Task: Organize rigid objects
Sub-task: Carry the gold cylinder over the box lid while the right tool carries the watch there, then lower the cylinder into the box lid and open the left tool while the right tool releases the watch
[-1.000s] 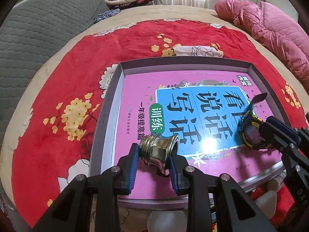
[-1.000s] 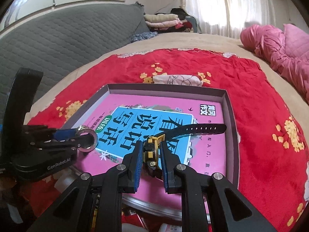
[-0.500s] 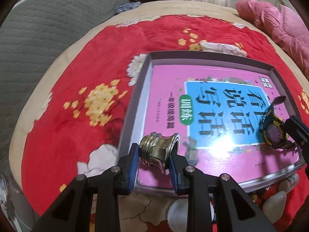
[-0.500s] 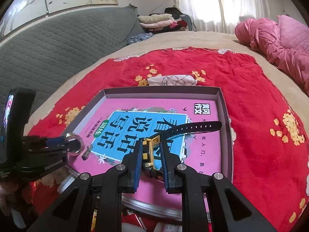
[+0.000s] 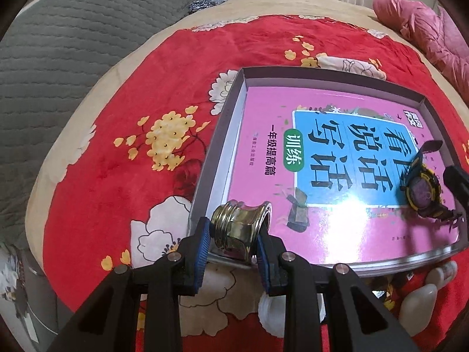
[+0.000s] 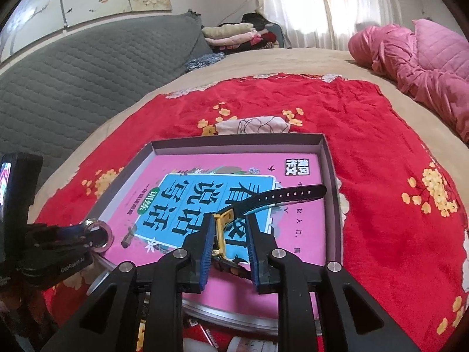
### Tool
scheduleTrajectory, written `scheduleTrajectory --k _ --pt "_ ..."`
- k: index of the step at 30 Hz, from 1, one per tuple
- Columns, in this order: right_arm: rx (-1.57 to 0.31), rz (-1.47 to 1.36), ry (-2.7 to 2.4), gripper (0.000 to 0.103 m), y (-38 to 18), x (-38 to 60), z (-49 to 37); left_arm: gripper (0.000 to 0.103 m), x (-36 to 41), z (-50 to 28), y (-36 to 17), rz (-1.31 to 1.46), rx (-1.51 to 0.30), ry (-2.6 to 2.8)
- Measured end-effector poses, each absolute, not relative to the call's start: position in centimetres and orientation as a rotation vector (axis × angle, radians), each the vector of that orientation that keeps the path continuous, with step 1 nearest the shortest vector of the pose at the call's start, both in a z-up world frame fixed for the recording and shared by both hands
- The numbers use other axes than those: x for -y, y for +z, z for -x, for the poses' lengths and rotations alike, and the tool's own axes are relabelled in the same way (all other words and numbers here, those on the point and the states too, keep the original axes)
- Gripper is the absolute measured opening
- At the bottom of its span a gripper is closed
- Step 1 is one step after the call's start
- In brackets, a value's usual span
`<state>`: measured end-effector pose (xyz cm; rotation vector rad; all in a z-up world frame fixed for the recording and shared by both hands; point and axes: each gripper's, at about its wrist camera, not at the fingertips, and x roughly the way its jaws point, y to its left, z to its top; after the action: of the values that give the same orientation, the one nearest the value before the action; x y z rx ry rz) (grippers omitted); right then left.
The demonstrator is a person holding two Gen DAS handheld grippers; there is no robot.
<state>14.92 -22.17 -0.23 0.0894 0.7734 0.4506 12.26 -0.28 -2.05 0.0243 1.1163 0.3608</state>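
Observation:
My left gripper (image 5: 234,240) is shut on a shiny brass fitting (image 5: 239,230) and holds it over the near left corner of a grey box lid (image 5: 215,158). A pink book (image 5: 337,152) lies inside the lid. A black and yellow wristwatch (image 6: 234,220) rests on the book's near right part. My right gripper (image 6: 230,252) stands open around it, the blue pads apart from the watch body. The watch (image 5: 422,193) also shows in the left wrist view. The left gripper with the fitting (image 6: 98,236) shows at the left of the right wrist view.
The lid sits on a red floral blanket (image 6: 381,158) over a bed. A grey quilted headboard (image 6: 73,67) lies to the left. Pink bedding (image 6: 425,58) is at the far right. White bottles (image 5: 425,293) and packets lie by the near edge.
The left gripper has carried the brass fitting left and back to the lid's near left corner. The right gripper has opened and let go of the watch, which now rests on the book.

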Motion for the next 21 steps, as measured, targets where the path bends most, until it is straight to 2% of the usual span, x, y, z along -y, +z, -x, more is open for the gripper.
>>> scheduleTrajectory --k 9,17,21 --pt "-0.770 -0.075 0.423 0.026 -0.2 22.4 -15.1 0.030 0.1 -11.9 -1.6 0.030 -1.107 0.302" --pt "-0.760 -0.063 0.414 0.038 -0.1 22.3 -15.0 0.032 -0.7 -11.3 -1.0 0.077 -1.099 0.283" --pt "-0.758 -0.059 0.413 0.039 0.0 22.2 -15.0 0.032 -0.9 -11.1 -0.5 0.094 -1.091 0.278"
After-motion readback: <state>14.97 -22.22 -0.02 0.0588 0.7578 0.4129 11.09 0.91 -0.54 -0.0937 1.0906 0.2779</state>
